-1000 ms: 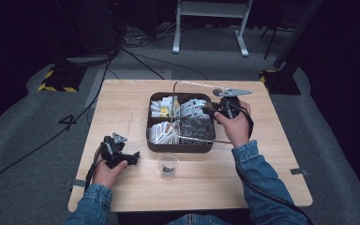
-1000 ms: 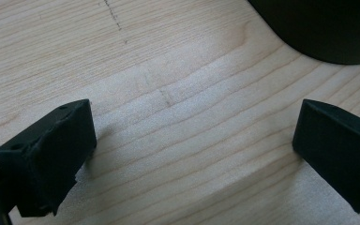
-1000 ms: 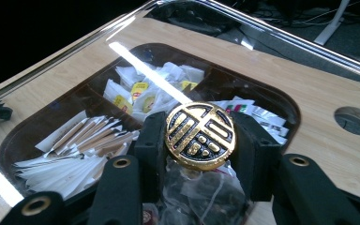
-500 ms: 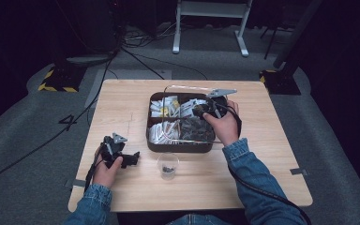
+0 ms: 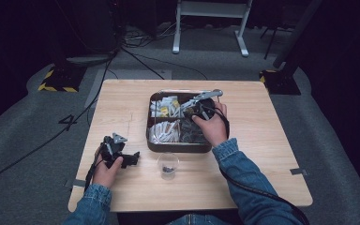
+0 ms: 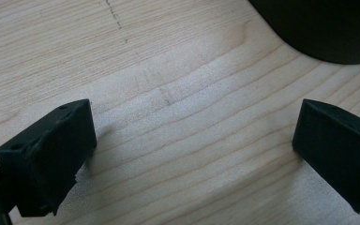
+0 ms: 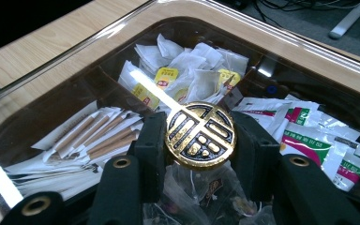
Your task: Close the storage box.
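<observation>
High view: my right gripper (image 5: 191, 104) now further left over tray (image 5: 151, 136) than half second ago; left gripper (image 5: 130, 159) unchanged on table (image 5: 262, 140), near cup (image 5: 168, 165).
Left gripper view: jaws spread wide, nothing between.
Right gripper view: jaws clenched on gold-black round knob (image 7: 200, 135) above tea bags (image 7: 187, 65).

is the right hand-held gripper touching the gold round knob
Touching: the right gripper view shows both black jaws of the right hand-held gripper pressed against the gold knob.

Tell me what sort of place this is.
Probably a lab or studio recording setup: a lone wooden table on grey carpet, floor cables, hazard-striped stand bases, and a tray of tea bags.
</observation>
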`<state>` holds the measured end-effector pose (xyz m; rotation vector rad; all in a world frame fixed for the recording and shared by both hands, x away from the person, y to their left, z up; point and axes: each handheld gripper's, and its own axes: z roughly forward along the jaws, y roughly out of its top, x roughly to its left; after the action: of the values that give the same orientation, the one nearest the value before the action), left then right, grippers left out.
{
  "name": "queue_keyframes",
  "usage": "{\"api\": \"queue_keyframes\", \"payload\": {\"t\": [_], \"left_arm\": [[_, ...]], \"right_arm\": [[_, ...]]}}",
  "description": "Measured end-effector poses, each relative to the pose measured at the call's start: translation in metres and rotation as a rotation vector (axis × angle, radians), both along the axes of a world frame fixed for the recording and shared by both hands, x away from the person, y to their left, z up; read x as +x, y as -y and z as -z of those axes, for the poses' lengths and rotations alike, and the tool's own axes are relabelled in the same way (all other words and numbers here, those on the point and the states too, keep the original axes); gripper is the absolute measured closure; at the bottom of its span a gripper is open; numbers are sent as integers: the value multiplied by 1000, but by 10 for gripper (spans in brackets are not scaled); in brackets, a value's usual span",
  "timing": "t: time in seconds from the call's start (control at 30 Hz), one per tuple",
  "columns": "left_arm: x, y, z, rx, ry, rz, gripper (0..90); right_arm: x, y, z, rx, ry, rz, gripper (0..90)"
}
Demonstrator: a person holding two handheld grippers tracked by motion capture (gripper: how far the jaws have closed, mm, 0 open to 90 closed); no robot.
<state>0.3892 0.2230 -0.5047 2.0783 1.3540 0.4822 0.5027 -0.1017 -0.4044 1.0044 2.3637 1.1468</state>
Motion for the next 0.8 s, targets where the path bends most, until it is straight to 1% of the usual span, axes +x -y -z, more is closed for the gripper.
{"api": "queue_keyframes", "payload": {"t": [0.17, 0.33, 0.37, 0.4, 0.47, 0.5, 0.6, 0.67, 0.7, 0.8], "left_arm": [[0, 0, 0, 0, 0, 0, 2], [0, 0, 0, 0, 0, 0, 2], [0, 0, 0, 0, 0, 0, 2], [0, 0, 0, 0, 0, 0, 2], [0, 0, 0, 0, 0, -1, 2], [0, 0, 0, 0, 0, -1, 2], [1, 0, 0, 0, 2, 0, 0], [2, 1, 0, -2, -2, 1, 0], [2, 0, 0, 4, 1, 7, 0], [4, 1, 0, 3, 3, 12, 0]], "right_arm": [[2, -7, 6, -4, -18, -2, 588], [5, -13, 12, -18, -22, 4, 588], [6, -15, 14, -34, -19, 7, 588], [6, -15, 14, -34, -19, 7, 588], [7, -19, 17, -60, -9, 11, 588], [7, -19, 17, -60, -9, 11, 588], [11, -21, 20, -61, -28, 10, 588], [12, -22, 21, -65, -28, 14, 588], [13, -23, 23, -69, -28, 15, 588], [14, -24, 24, -62, -36, 16, 587]]}}
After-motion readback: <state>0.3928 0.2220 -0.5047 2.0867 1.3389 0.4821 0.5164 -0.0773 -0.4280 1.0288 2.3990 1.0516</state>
